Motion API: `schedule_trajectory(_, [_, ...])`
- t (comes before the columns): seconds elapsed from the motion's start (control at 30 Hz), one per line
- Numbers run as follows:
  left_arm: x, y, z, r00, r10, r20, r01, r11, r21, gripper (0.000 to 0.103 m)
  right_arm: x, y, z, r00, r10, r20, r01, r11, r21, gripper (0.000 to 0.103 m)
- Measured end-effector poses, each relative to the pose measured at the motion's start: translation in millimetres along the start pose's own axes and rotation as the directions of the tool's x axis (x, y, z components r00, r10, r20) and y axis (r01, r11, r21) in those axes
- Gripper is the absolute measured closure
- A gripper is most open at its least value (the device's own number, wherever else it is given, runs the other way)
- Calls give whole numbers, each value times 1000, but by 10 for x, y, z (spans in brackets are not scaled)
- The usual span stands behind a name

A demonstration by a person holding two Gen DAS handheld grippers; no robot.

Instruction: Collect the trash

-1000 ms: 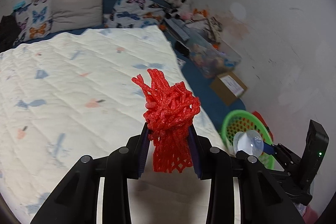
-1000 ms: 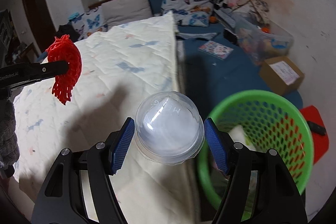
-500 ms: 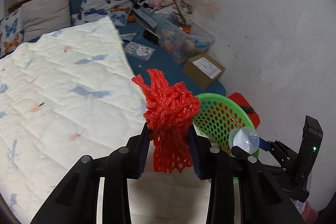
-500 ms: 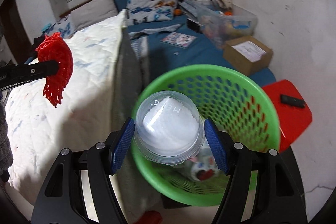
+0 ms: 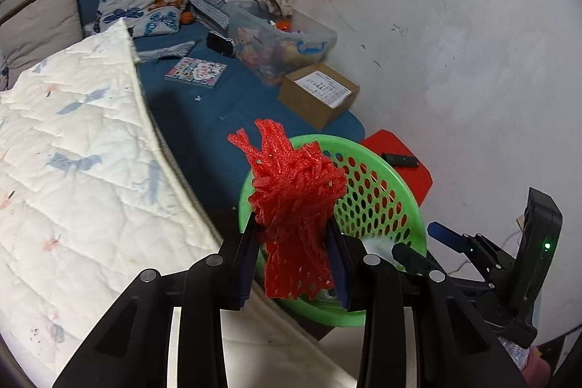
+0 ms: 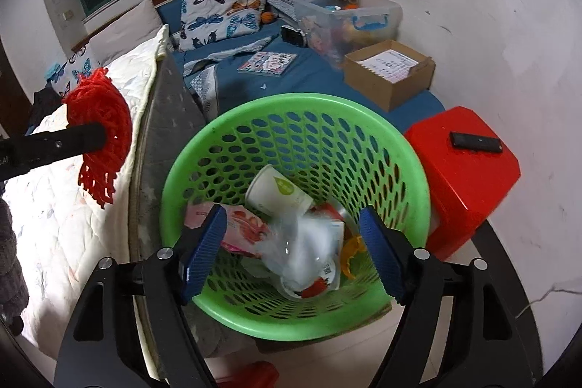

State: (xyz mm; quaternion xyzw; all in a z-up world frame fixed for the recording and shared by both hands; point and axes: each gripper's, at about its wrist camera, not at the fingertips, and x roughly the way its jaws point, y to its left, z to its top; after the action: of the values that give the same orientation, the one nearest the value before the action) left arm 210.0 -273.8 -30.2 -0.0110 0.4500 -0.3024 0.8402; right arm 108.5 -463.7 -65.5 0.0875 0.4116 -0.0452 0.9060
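Right wrist view: right gripper (image 6: 293,251), jaws wide apart and empty, above green basket (image 6: 418,177) at frame centre — trash already inside. Left gripper (image 5: 291,253) clamps red mesh (image 5: 294,202), undeposited — basket rim just beyond.

Both tools were matte black plastic, each with two broad angular arms studded with round silver screw heads. The right tool (image 6: 293,251) carried ribbed blue pads (image 6: 203,251) on its fingers; the left tool (image 5: 293,255) had similar dark blue pads (image 5: 247,264). At the lower right of the left wrist view, a black module showed a small green light.
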Motion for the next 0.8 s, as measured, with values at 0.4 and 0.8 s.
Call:
schedule_trajectory(0.4, [268,-296,-11,997,-54,-48,56,998,29,59,-197,-177,-54,1000,-3,30,2,1000,30,27])
schedule_trajectory(0.8, [126,-303,-76,998,-66,-24,67,996,55,32,-315,-70,-112,999,19,47,-21,999,29,27])
